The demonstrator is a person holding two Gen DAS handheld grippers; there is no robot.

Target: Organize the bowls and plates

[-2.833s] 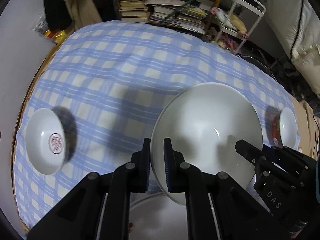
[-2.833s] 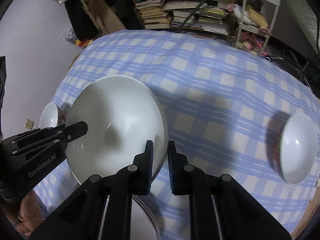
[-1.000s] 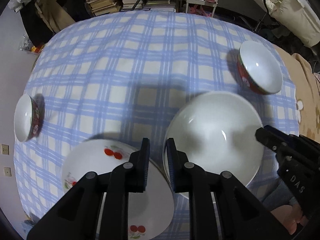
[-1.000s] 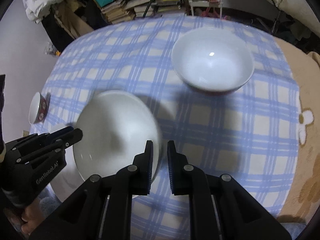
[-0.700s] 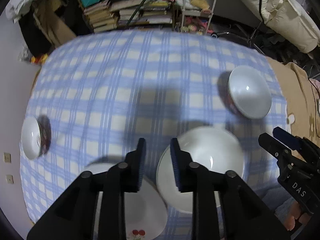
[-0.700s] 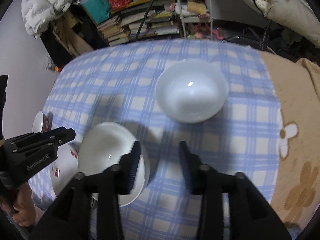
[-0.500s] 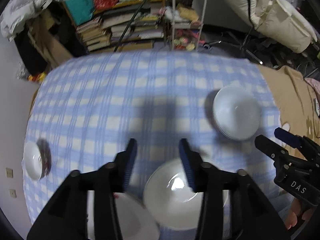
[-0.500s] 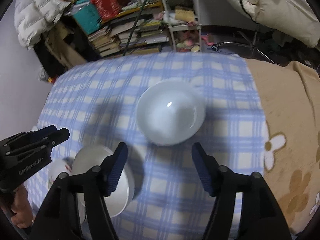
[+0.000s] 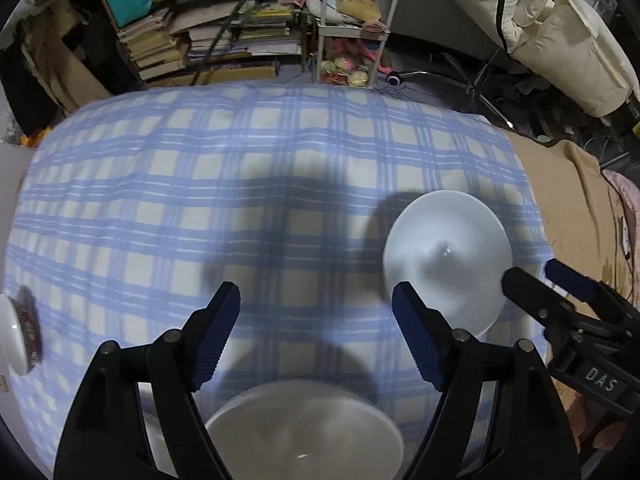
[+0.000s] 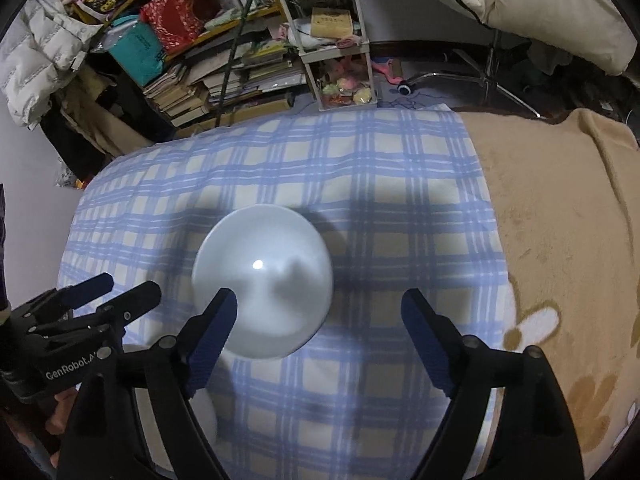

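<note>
My left gripper (image 9: 316,304) is open and empty above the blue checked tablecloth (image 9: 200,200). A large white bowl (image 9: 304,428) sits right below it at the near edge. A second white bowl (image 9: 446,264) stands on the cloth to the right, between the two grippers. A small red-rimmed bowl (image 9: 18,336) is at the far left edge. My right gripper (image 10: 320,312) is open and empty above the second white bowl (image 10: 262,284). The left gripper also shows in the right wrist view (image 10: 116,288).
Stacked books and boxes (image 9: 208,32) and a white wire rack (image 9: 352,20) stand beyond the table's far edge. A beige flowered blanket (image 10: 560,240) covers the right side. A chair with a cream coat (image 9: 560,40) is at the back right.
Both grippers let go of the large white bowl, opened wide and rose away from it. The bowl now rests at the near edge over the cherry plate.
</note>
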